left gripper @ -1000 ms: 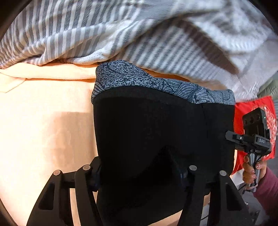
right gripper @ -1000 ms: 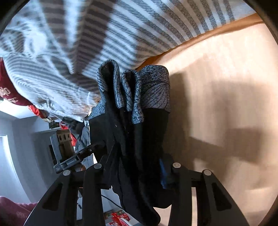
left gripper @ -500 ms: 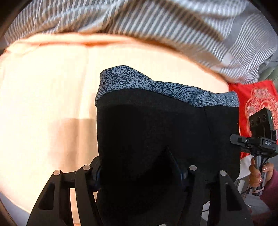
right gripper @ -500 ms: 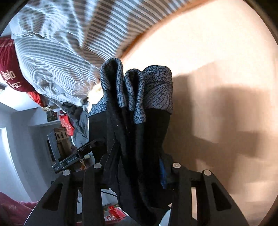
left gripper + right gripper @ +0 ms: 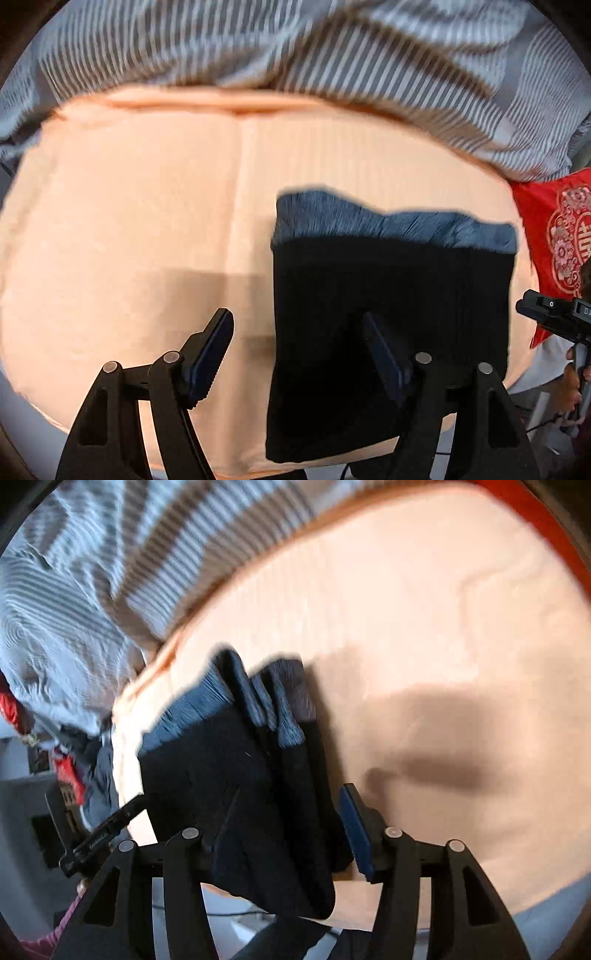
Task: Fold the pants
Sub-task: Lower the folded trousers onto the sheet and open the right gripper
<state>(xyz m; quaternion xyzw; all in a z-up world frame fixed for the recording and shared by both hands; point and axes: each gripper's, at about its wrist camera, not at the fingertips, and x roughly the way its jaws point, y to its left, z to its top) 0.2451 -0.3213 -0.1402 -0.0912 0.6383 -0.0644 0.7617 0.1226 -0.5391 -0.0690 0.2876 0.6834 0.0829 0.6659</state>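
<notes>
Here we see the folded pants (image 5: 391,302) lying on the peach sheet (image 5: 147,221), a black bundle with its grey patterned waistband (image 5: 395,225) turned toward the far edge of the sheet, where a striped blanket (image 5: 295,48) is heaped. In our left wrist view the bundle sits toward the right side of the sheet, near its front edge, and a red cushion (image 5: 554,236) shows past the right edge. Our left gripper (image 5: 299,343) has its fingers spread wide: the left pad stands over bare sheet, clear of the cloth, while the right pad lies against the black fabric. The pictures are blurred, so we cannot tell whether that pad presses the cloth or only overlaps it.

In our right wrist view the pants (image 5: 236,775) show several stacked layers at the waistband. Our right gripper (image 5: 291,819) is likewise parted, with the bundle's edge between its fingers; the right pad stands apart from the fabric, and the left pad is beside or against it. The other gripper's black body appears at the left edge of this view.
</notes>
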